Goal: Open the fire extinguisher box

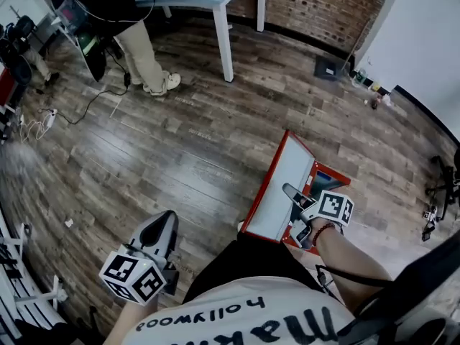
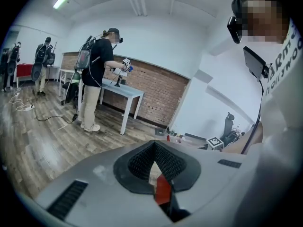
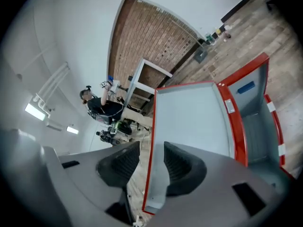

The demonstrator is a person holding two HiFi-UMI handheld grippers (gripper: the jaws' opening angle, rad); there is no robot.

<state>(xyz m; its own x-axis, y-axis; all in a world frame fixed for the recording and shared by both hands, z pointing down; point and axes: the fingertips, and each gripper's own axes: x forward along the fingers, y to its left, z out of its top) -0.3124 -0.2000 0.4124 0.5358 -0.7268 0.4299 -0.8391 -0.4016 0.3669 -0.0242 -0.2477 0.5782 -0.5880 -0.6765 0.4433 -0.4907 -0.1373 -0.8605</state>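
The red fire extinguisher box (image 1: pixel 327 182) lies low on the wood floor with its grey, red-framed door (image 1: pixel 280 189) swung open toward me. My right gripper (image 1: pixel 296 201) sits at the door's near side. In the right gripper view its jaws (image 3: pixel 151 162) stand open, the door's (image 3: pixel 189 122) red edge running between the two pads without being pressed. The box's grey inside (image 3: pixel 255 122) shows to the right. My left gripper (image 1: pixel 165 225) hangs off to the lower left, away from the box. In the left gripper view its pads (image 2: pixel 154 148) meet at the tips, holding nothing.
A white-legged table (image 1: pixel 224 42) stands at the back with a person (image 1: pixel 140 42) beside it, and another person (image 2: pixel 97 79) works at it. Cables (image 1: pixel 43 121) trail on the floor at left. Small items (image 1: pixel 370 92) line the right wall, and black stands (image 1: pixel 442 185) sit far right.
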